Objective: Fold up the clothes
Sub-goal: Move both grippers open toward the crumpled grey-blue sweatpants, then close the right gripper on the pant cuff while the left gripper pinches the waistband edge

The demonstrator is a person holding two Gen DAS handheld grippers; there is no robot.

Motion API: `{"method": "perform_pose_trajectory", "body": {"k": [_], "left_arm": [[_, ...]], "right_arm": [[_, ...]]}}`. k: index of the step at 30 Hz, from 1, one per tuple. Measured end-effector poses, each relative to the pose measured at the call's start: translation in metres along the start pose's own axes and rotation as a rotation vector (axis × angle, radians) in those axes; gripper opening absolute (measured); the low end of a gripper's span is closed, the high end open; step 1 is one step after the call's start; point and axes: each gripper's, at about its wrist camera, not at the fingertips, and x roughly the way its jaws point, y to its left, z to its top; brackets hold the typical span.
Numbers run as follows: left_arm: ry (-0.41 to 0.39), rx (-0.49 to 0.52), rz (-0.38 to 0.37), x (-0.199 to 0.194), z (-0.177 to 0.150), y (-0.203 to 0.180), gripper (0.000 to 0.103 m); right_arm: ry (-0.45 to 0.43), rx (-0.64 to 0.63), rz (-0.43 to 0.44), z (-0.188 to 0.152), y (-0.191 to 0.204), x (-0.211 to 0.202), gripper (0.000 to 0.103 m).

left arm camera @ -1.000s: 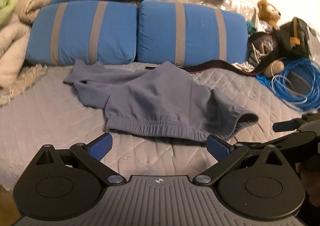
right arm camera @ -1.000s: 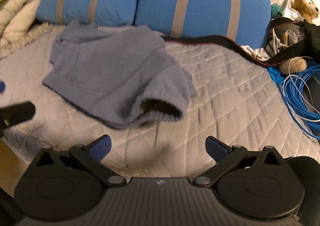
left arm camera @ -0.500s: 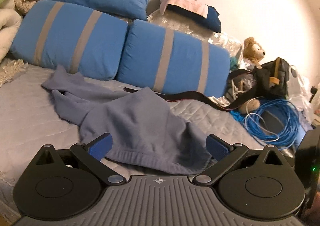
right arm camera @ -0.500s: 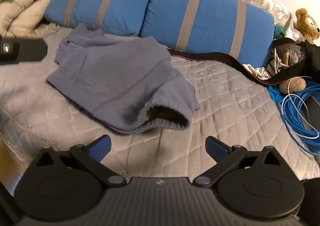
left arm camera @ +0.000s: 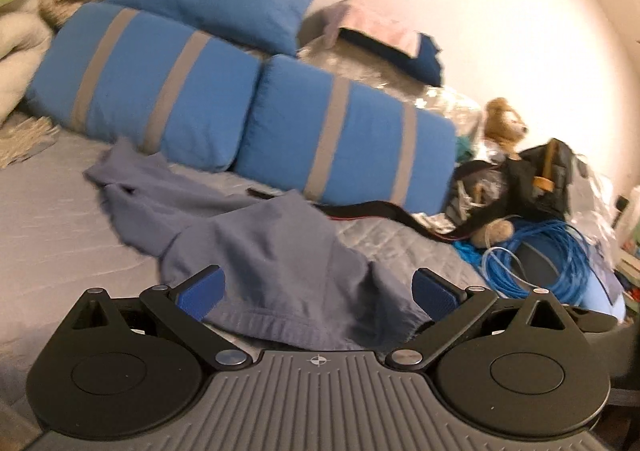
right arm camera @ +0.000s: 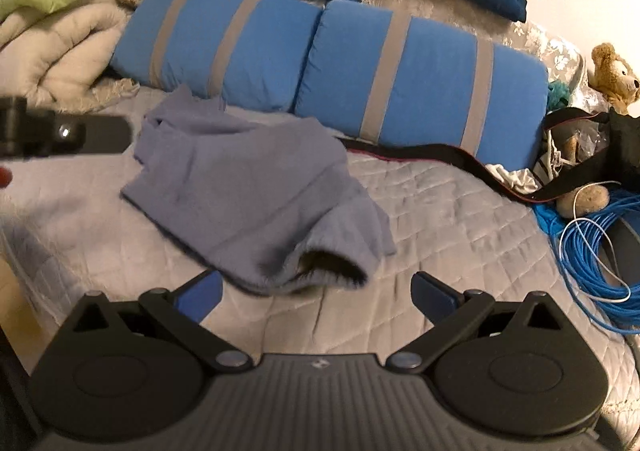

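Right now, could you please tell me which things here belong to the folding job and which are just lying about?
Job:
- grey-blue garment, crumpled on the quilted bed
- left hand-held gripper, open
- right hand-held gripper, open

Lying about:
- striped blue pillows
- teddy bear
- blue cable coil
- black strap

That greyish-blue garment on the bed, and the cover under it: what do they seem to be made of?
The garment looks like soft, matte knit, perhaps sweatshirt fleece: it slumps in thick folds and has a ribbed, gathered hem. The bed cover looks like pale grey quilted fabric with a slight sheen, judging by its stitched diamond pattern.
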Motion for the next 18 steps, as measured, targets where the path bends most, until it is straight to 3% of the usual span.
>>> {"method": "perform_pose_trajectory", "body": {"k": [6, 11, 18], "left_arm": [[-0.003, 0.074, 0.120, -0.019, 0.035, 0.000, 0.102], [0.016, 0.100, 0.150, -0.015, 0.049, -0.003, 0.102], [0.048, 0.135, 0.127, 0.011, 0.052, -0.003, 0.102]], "right_arm": [[0.006, -0.051, 0.025, 0.000, -0.010, 0.002, 0.103], [0.009, -0.160, 0.036, -0.012, -0.017, 0.005, 0.103], [-0.029, -0.521, -0.020, -0.027, -0.002, 0.013, 0.103]]}}
